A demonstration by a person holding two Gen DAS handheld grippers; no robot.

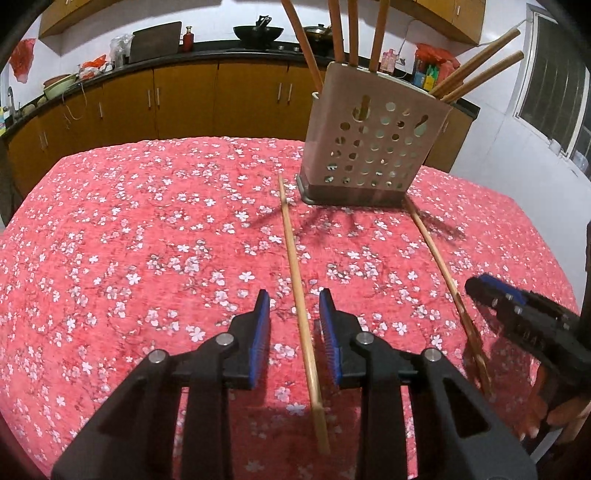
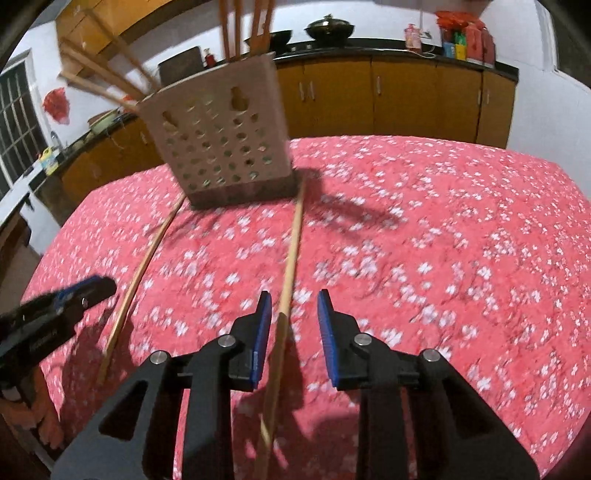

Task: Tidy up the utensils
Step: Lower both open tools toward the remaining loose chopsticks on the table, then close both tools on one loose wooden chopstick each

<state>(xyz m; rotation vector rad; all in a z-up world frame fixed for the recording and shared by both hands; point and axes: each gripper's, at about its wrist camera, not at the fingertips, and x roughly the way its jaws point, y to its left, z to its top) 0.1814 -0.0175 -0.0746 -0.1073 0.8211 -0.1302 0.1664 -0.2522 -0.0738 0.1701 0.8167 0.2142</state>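
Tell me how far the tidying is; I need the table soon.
Done: several chopsticks stand in the holder. In hand: nothing gripped; the left claw straddles one chopstick, the right claw straddles the other, both open. Left: both go in.

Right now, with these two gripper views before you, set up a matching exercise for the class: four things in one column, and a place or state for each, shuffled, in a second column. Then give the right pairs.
Column one:
1. utensil holder
2. left chopstick
3. right chopstick
4. wok

Column two:
A. lies flat between the left gripper's open fingers
B. sits on the far counter
C. stands on the tablecloth, chopsticks sticking out of its top
D. lies flat between the right gripper's open fingers, close to one pad

Pairs: 1-C, 2-A, 3-D, 4-B
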